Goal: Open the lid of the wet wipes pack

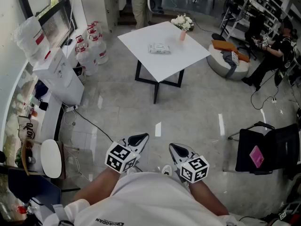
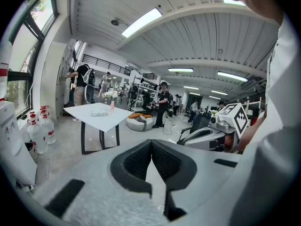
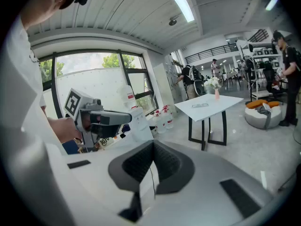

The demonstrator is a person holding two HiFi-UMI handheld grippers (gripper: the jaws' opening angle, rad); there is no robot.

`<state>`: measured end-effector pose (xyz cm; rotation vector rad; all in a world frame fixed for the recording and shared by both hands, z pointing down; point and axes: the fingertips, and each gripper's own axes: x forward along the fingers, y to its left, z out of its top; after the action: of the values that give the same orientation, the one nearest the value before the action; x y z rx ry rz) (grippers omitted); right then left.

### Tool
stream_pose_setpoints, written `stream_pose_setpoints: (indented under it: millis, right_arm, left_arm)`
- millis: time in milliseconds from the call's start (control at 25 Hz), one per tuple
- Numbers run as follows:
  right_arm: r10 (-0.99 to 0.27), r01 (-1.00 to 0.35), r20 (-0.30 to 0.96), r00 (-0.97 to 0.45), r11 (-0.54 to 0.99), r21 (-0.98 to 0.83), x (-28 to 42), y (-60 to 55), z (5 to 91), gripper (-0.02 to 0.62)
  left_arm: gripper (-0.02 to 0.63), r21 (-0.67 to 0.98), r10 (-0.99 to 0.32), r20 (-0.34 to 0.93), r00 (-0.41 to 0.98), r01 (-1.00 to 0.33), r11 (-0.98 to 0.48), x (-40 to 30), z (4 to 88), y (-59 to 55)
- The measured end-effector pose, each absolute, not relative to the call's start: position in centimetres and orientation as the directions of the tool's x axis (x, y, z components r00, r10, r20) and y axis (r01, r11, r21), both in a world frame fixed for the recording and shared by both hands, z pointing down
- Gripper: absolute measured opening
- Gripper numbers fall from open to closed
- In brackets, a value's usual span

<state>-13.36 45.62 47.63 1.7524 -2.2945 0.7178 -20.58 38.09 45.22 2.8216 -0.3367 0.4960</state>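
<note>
The wet wipes pack (image 1: 159,48) lies flat near the middle of a white square table (image 1: 141,39) far ahead across the floor. It shows small in the left gripper view (image 2: 99,113) and the right gripper view (image 3: 200,105). Both grippers are held close to the person's body, well short of the table. My left gripper (image 1: 139,138) is shut with its pads together and nothing between them (image 2: 151,143). My right gripper (image 1: 177,148) is also shut and empty (image 3: 153,145). A pink vase with white flowers (image 1: 182,25) stands at the table's far corner.
Several large water bottles (image 1: 90,48) and a white dispenser (image 1: 61,75) stand at the left wall. A black chair (image 1: 267,149) is at the right. A grey beanbag (image 1: 229,59) and a seated person (image 1: 276,51) are beyond the table. Grey floor lies between me and the table.
</note>
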Motion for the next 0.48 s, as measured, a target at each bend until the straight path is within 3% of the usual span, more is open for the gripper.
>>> stream_pose_setpoints:
  millis: [480]
  right_arm:
    - [-0.861,-0.942,0.411,-0.3,0.2,-0.27,-14.15,45.08,47.62,0.005]
  left_arm:
    - [0.006,0.208,-0.175,0.354,0.918,-0.26,-0.943,-21.09,45.3,37.63]
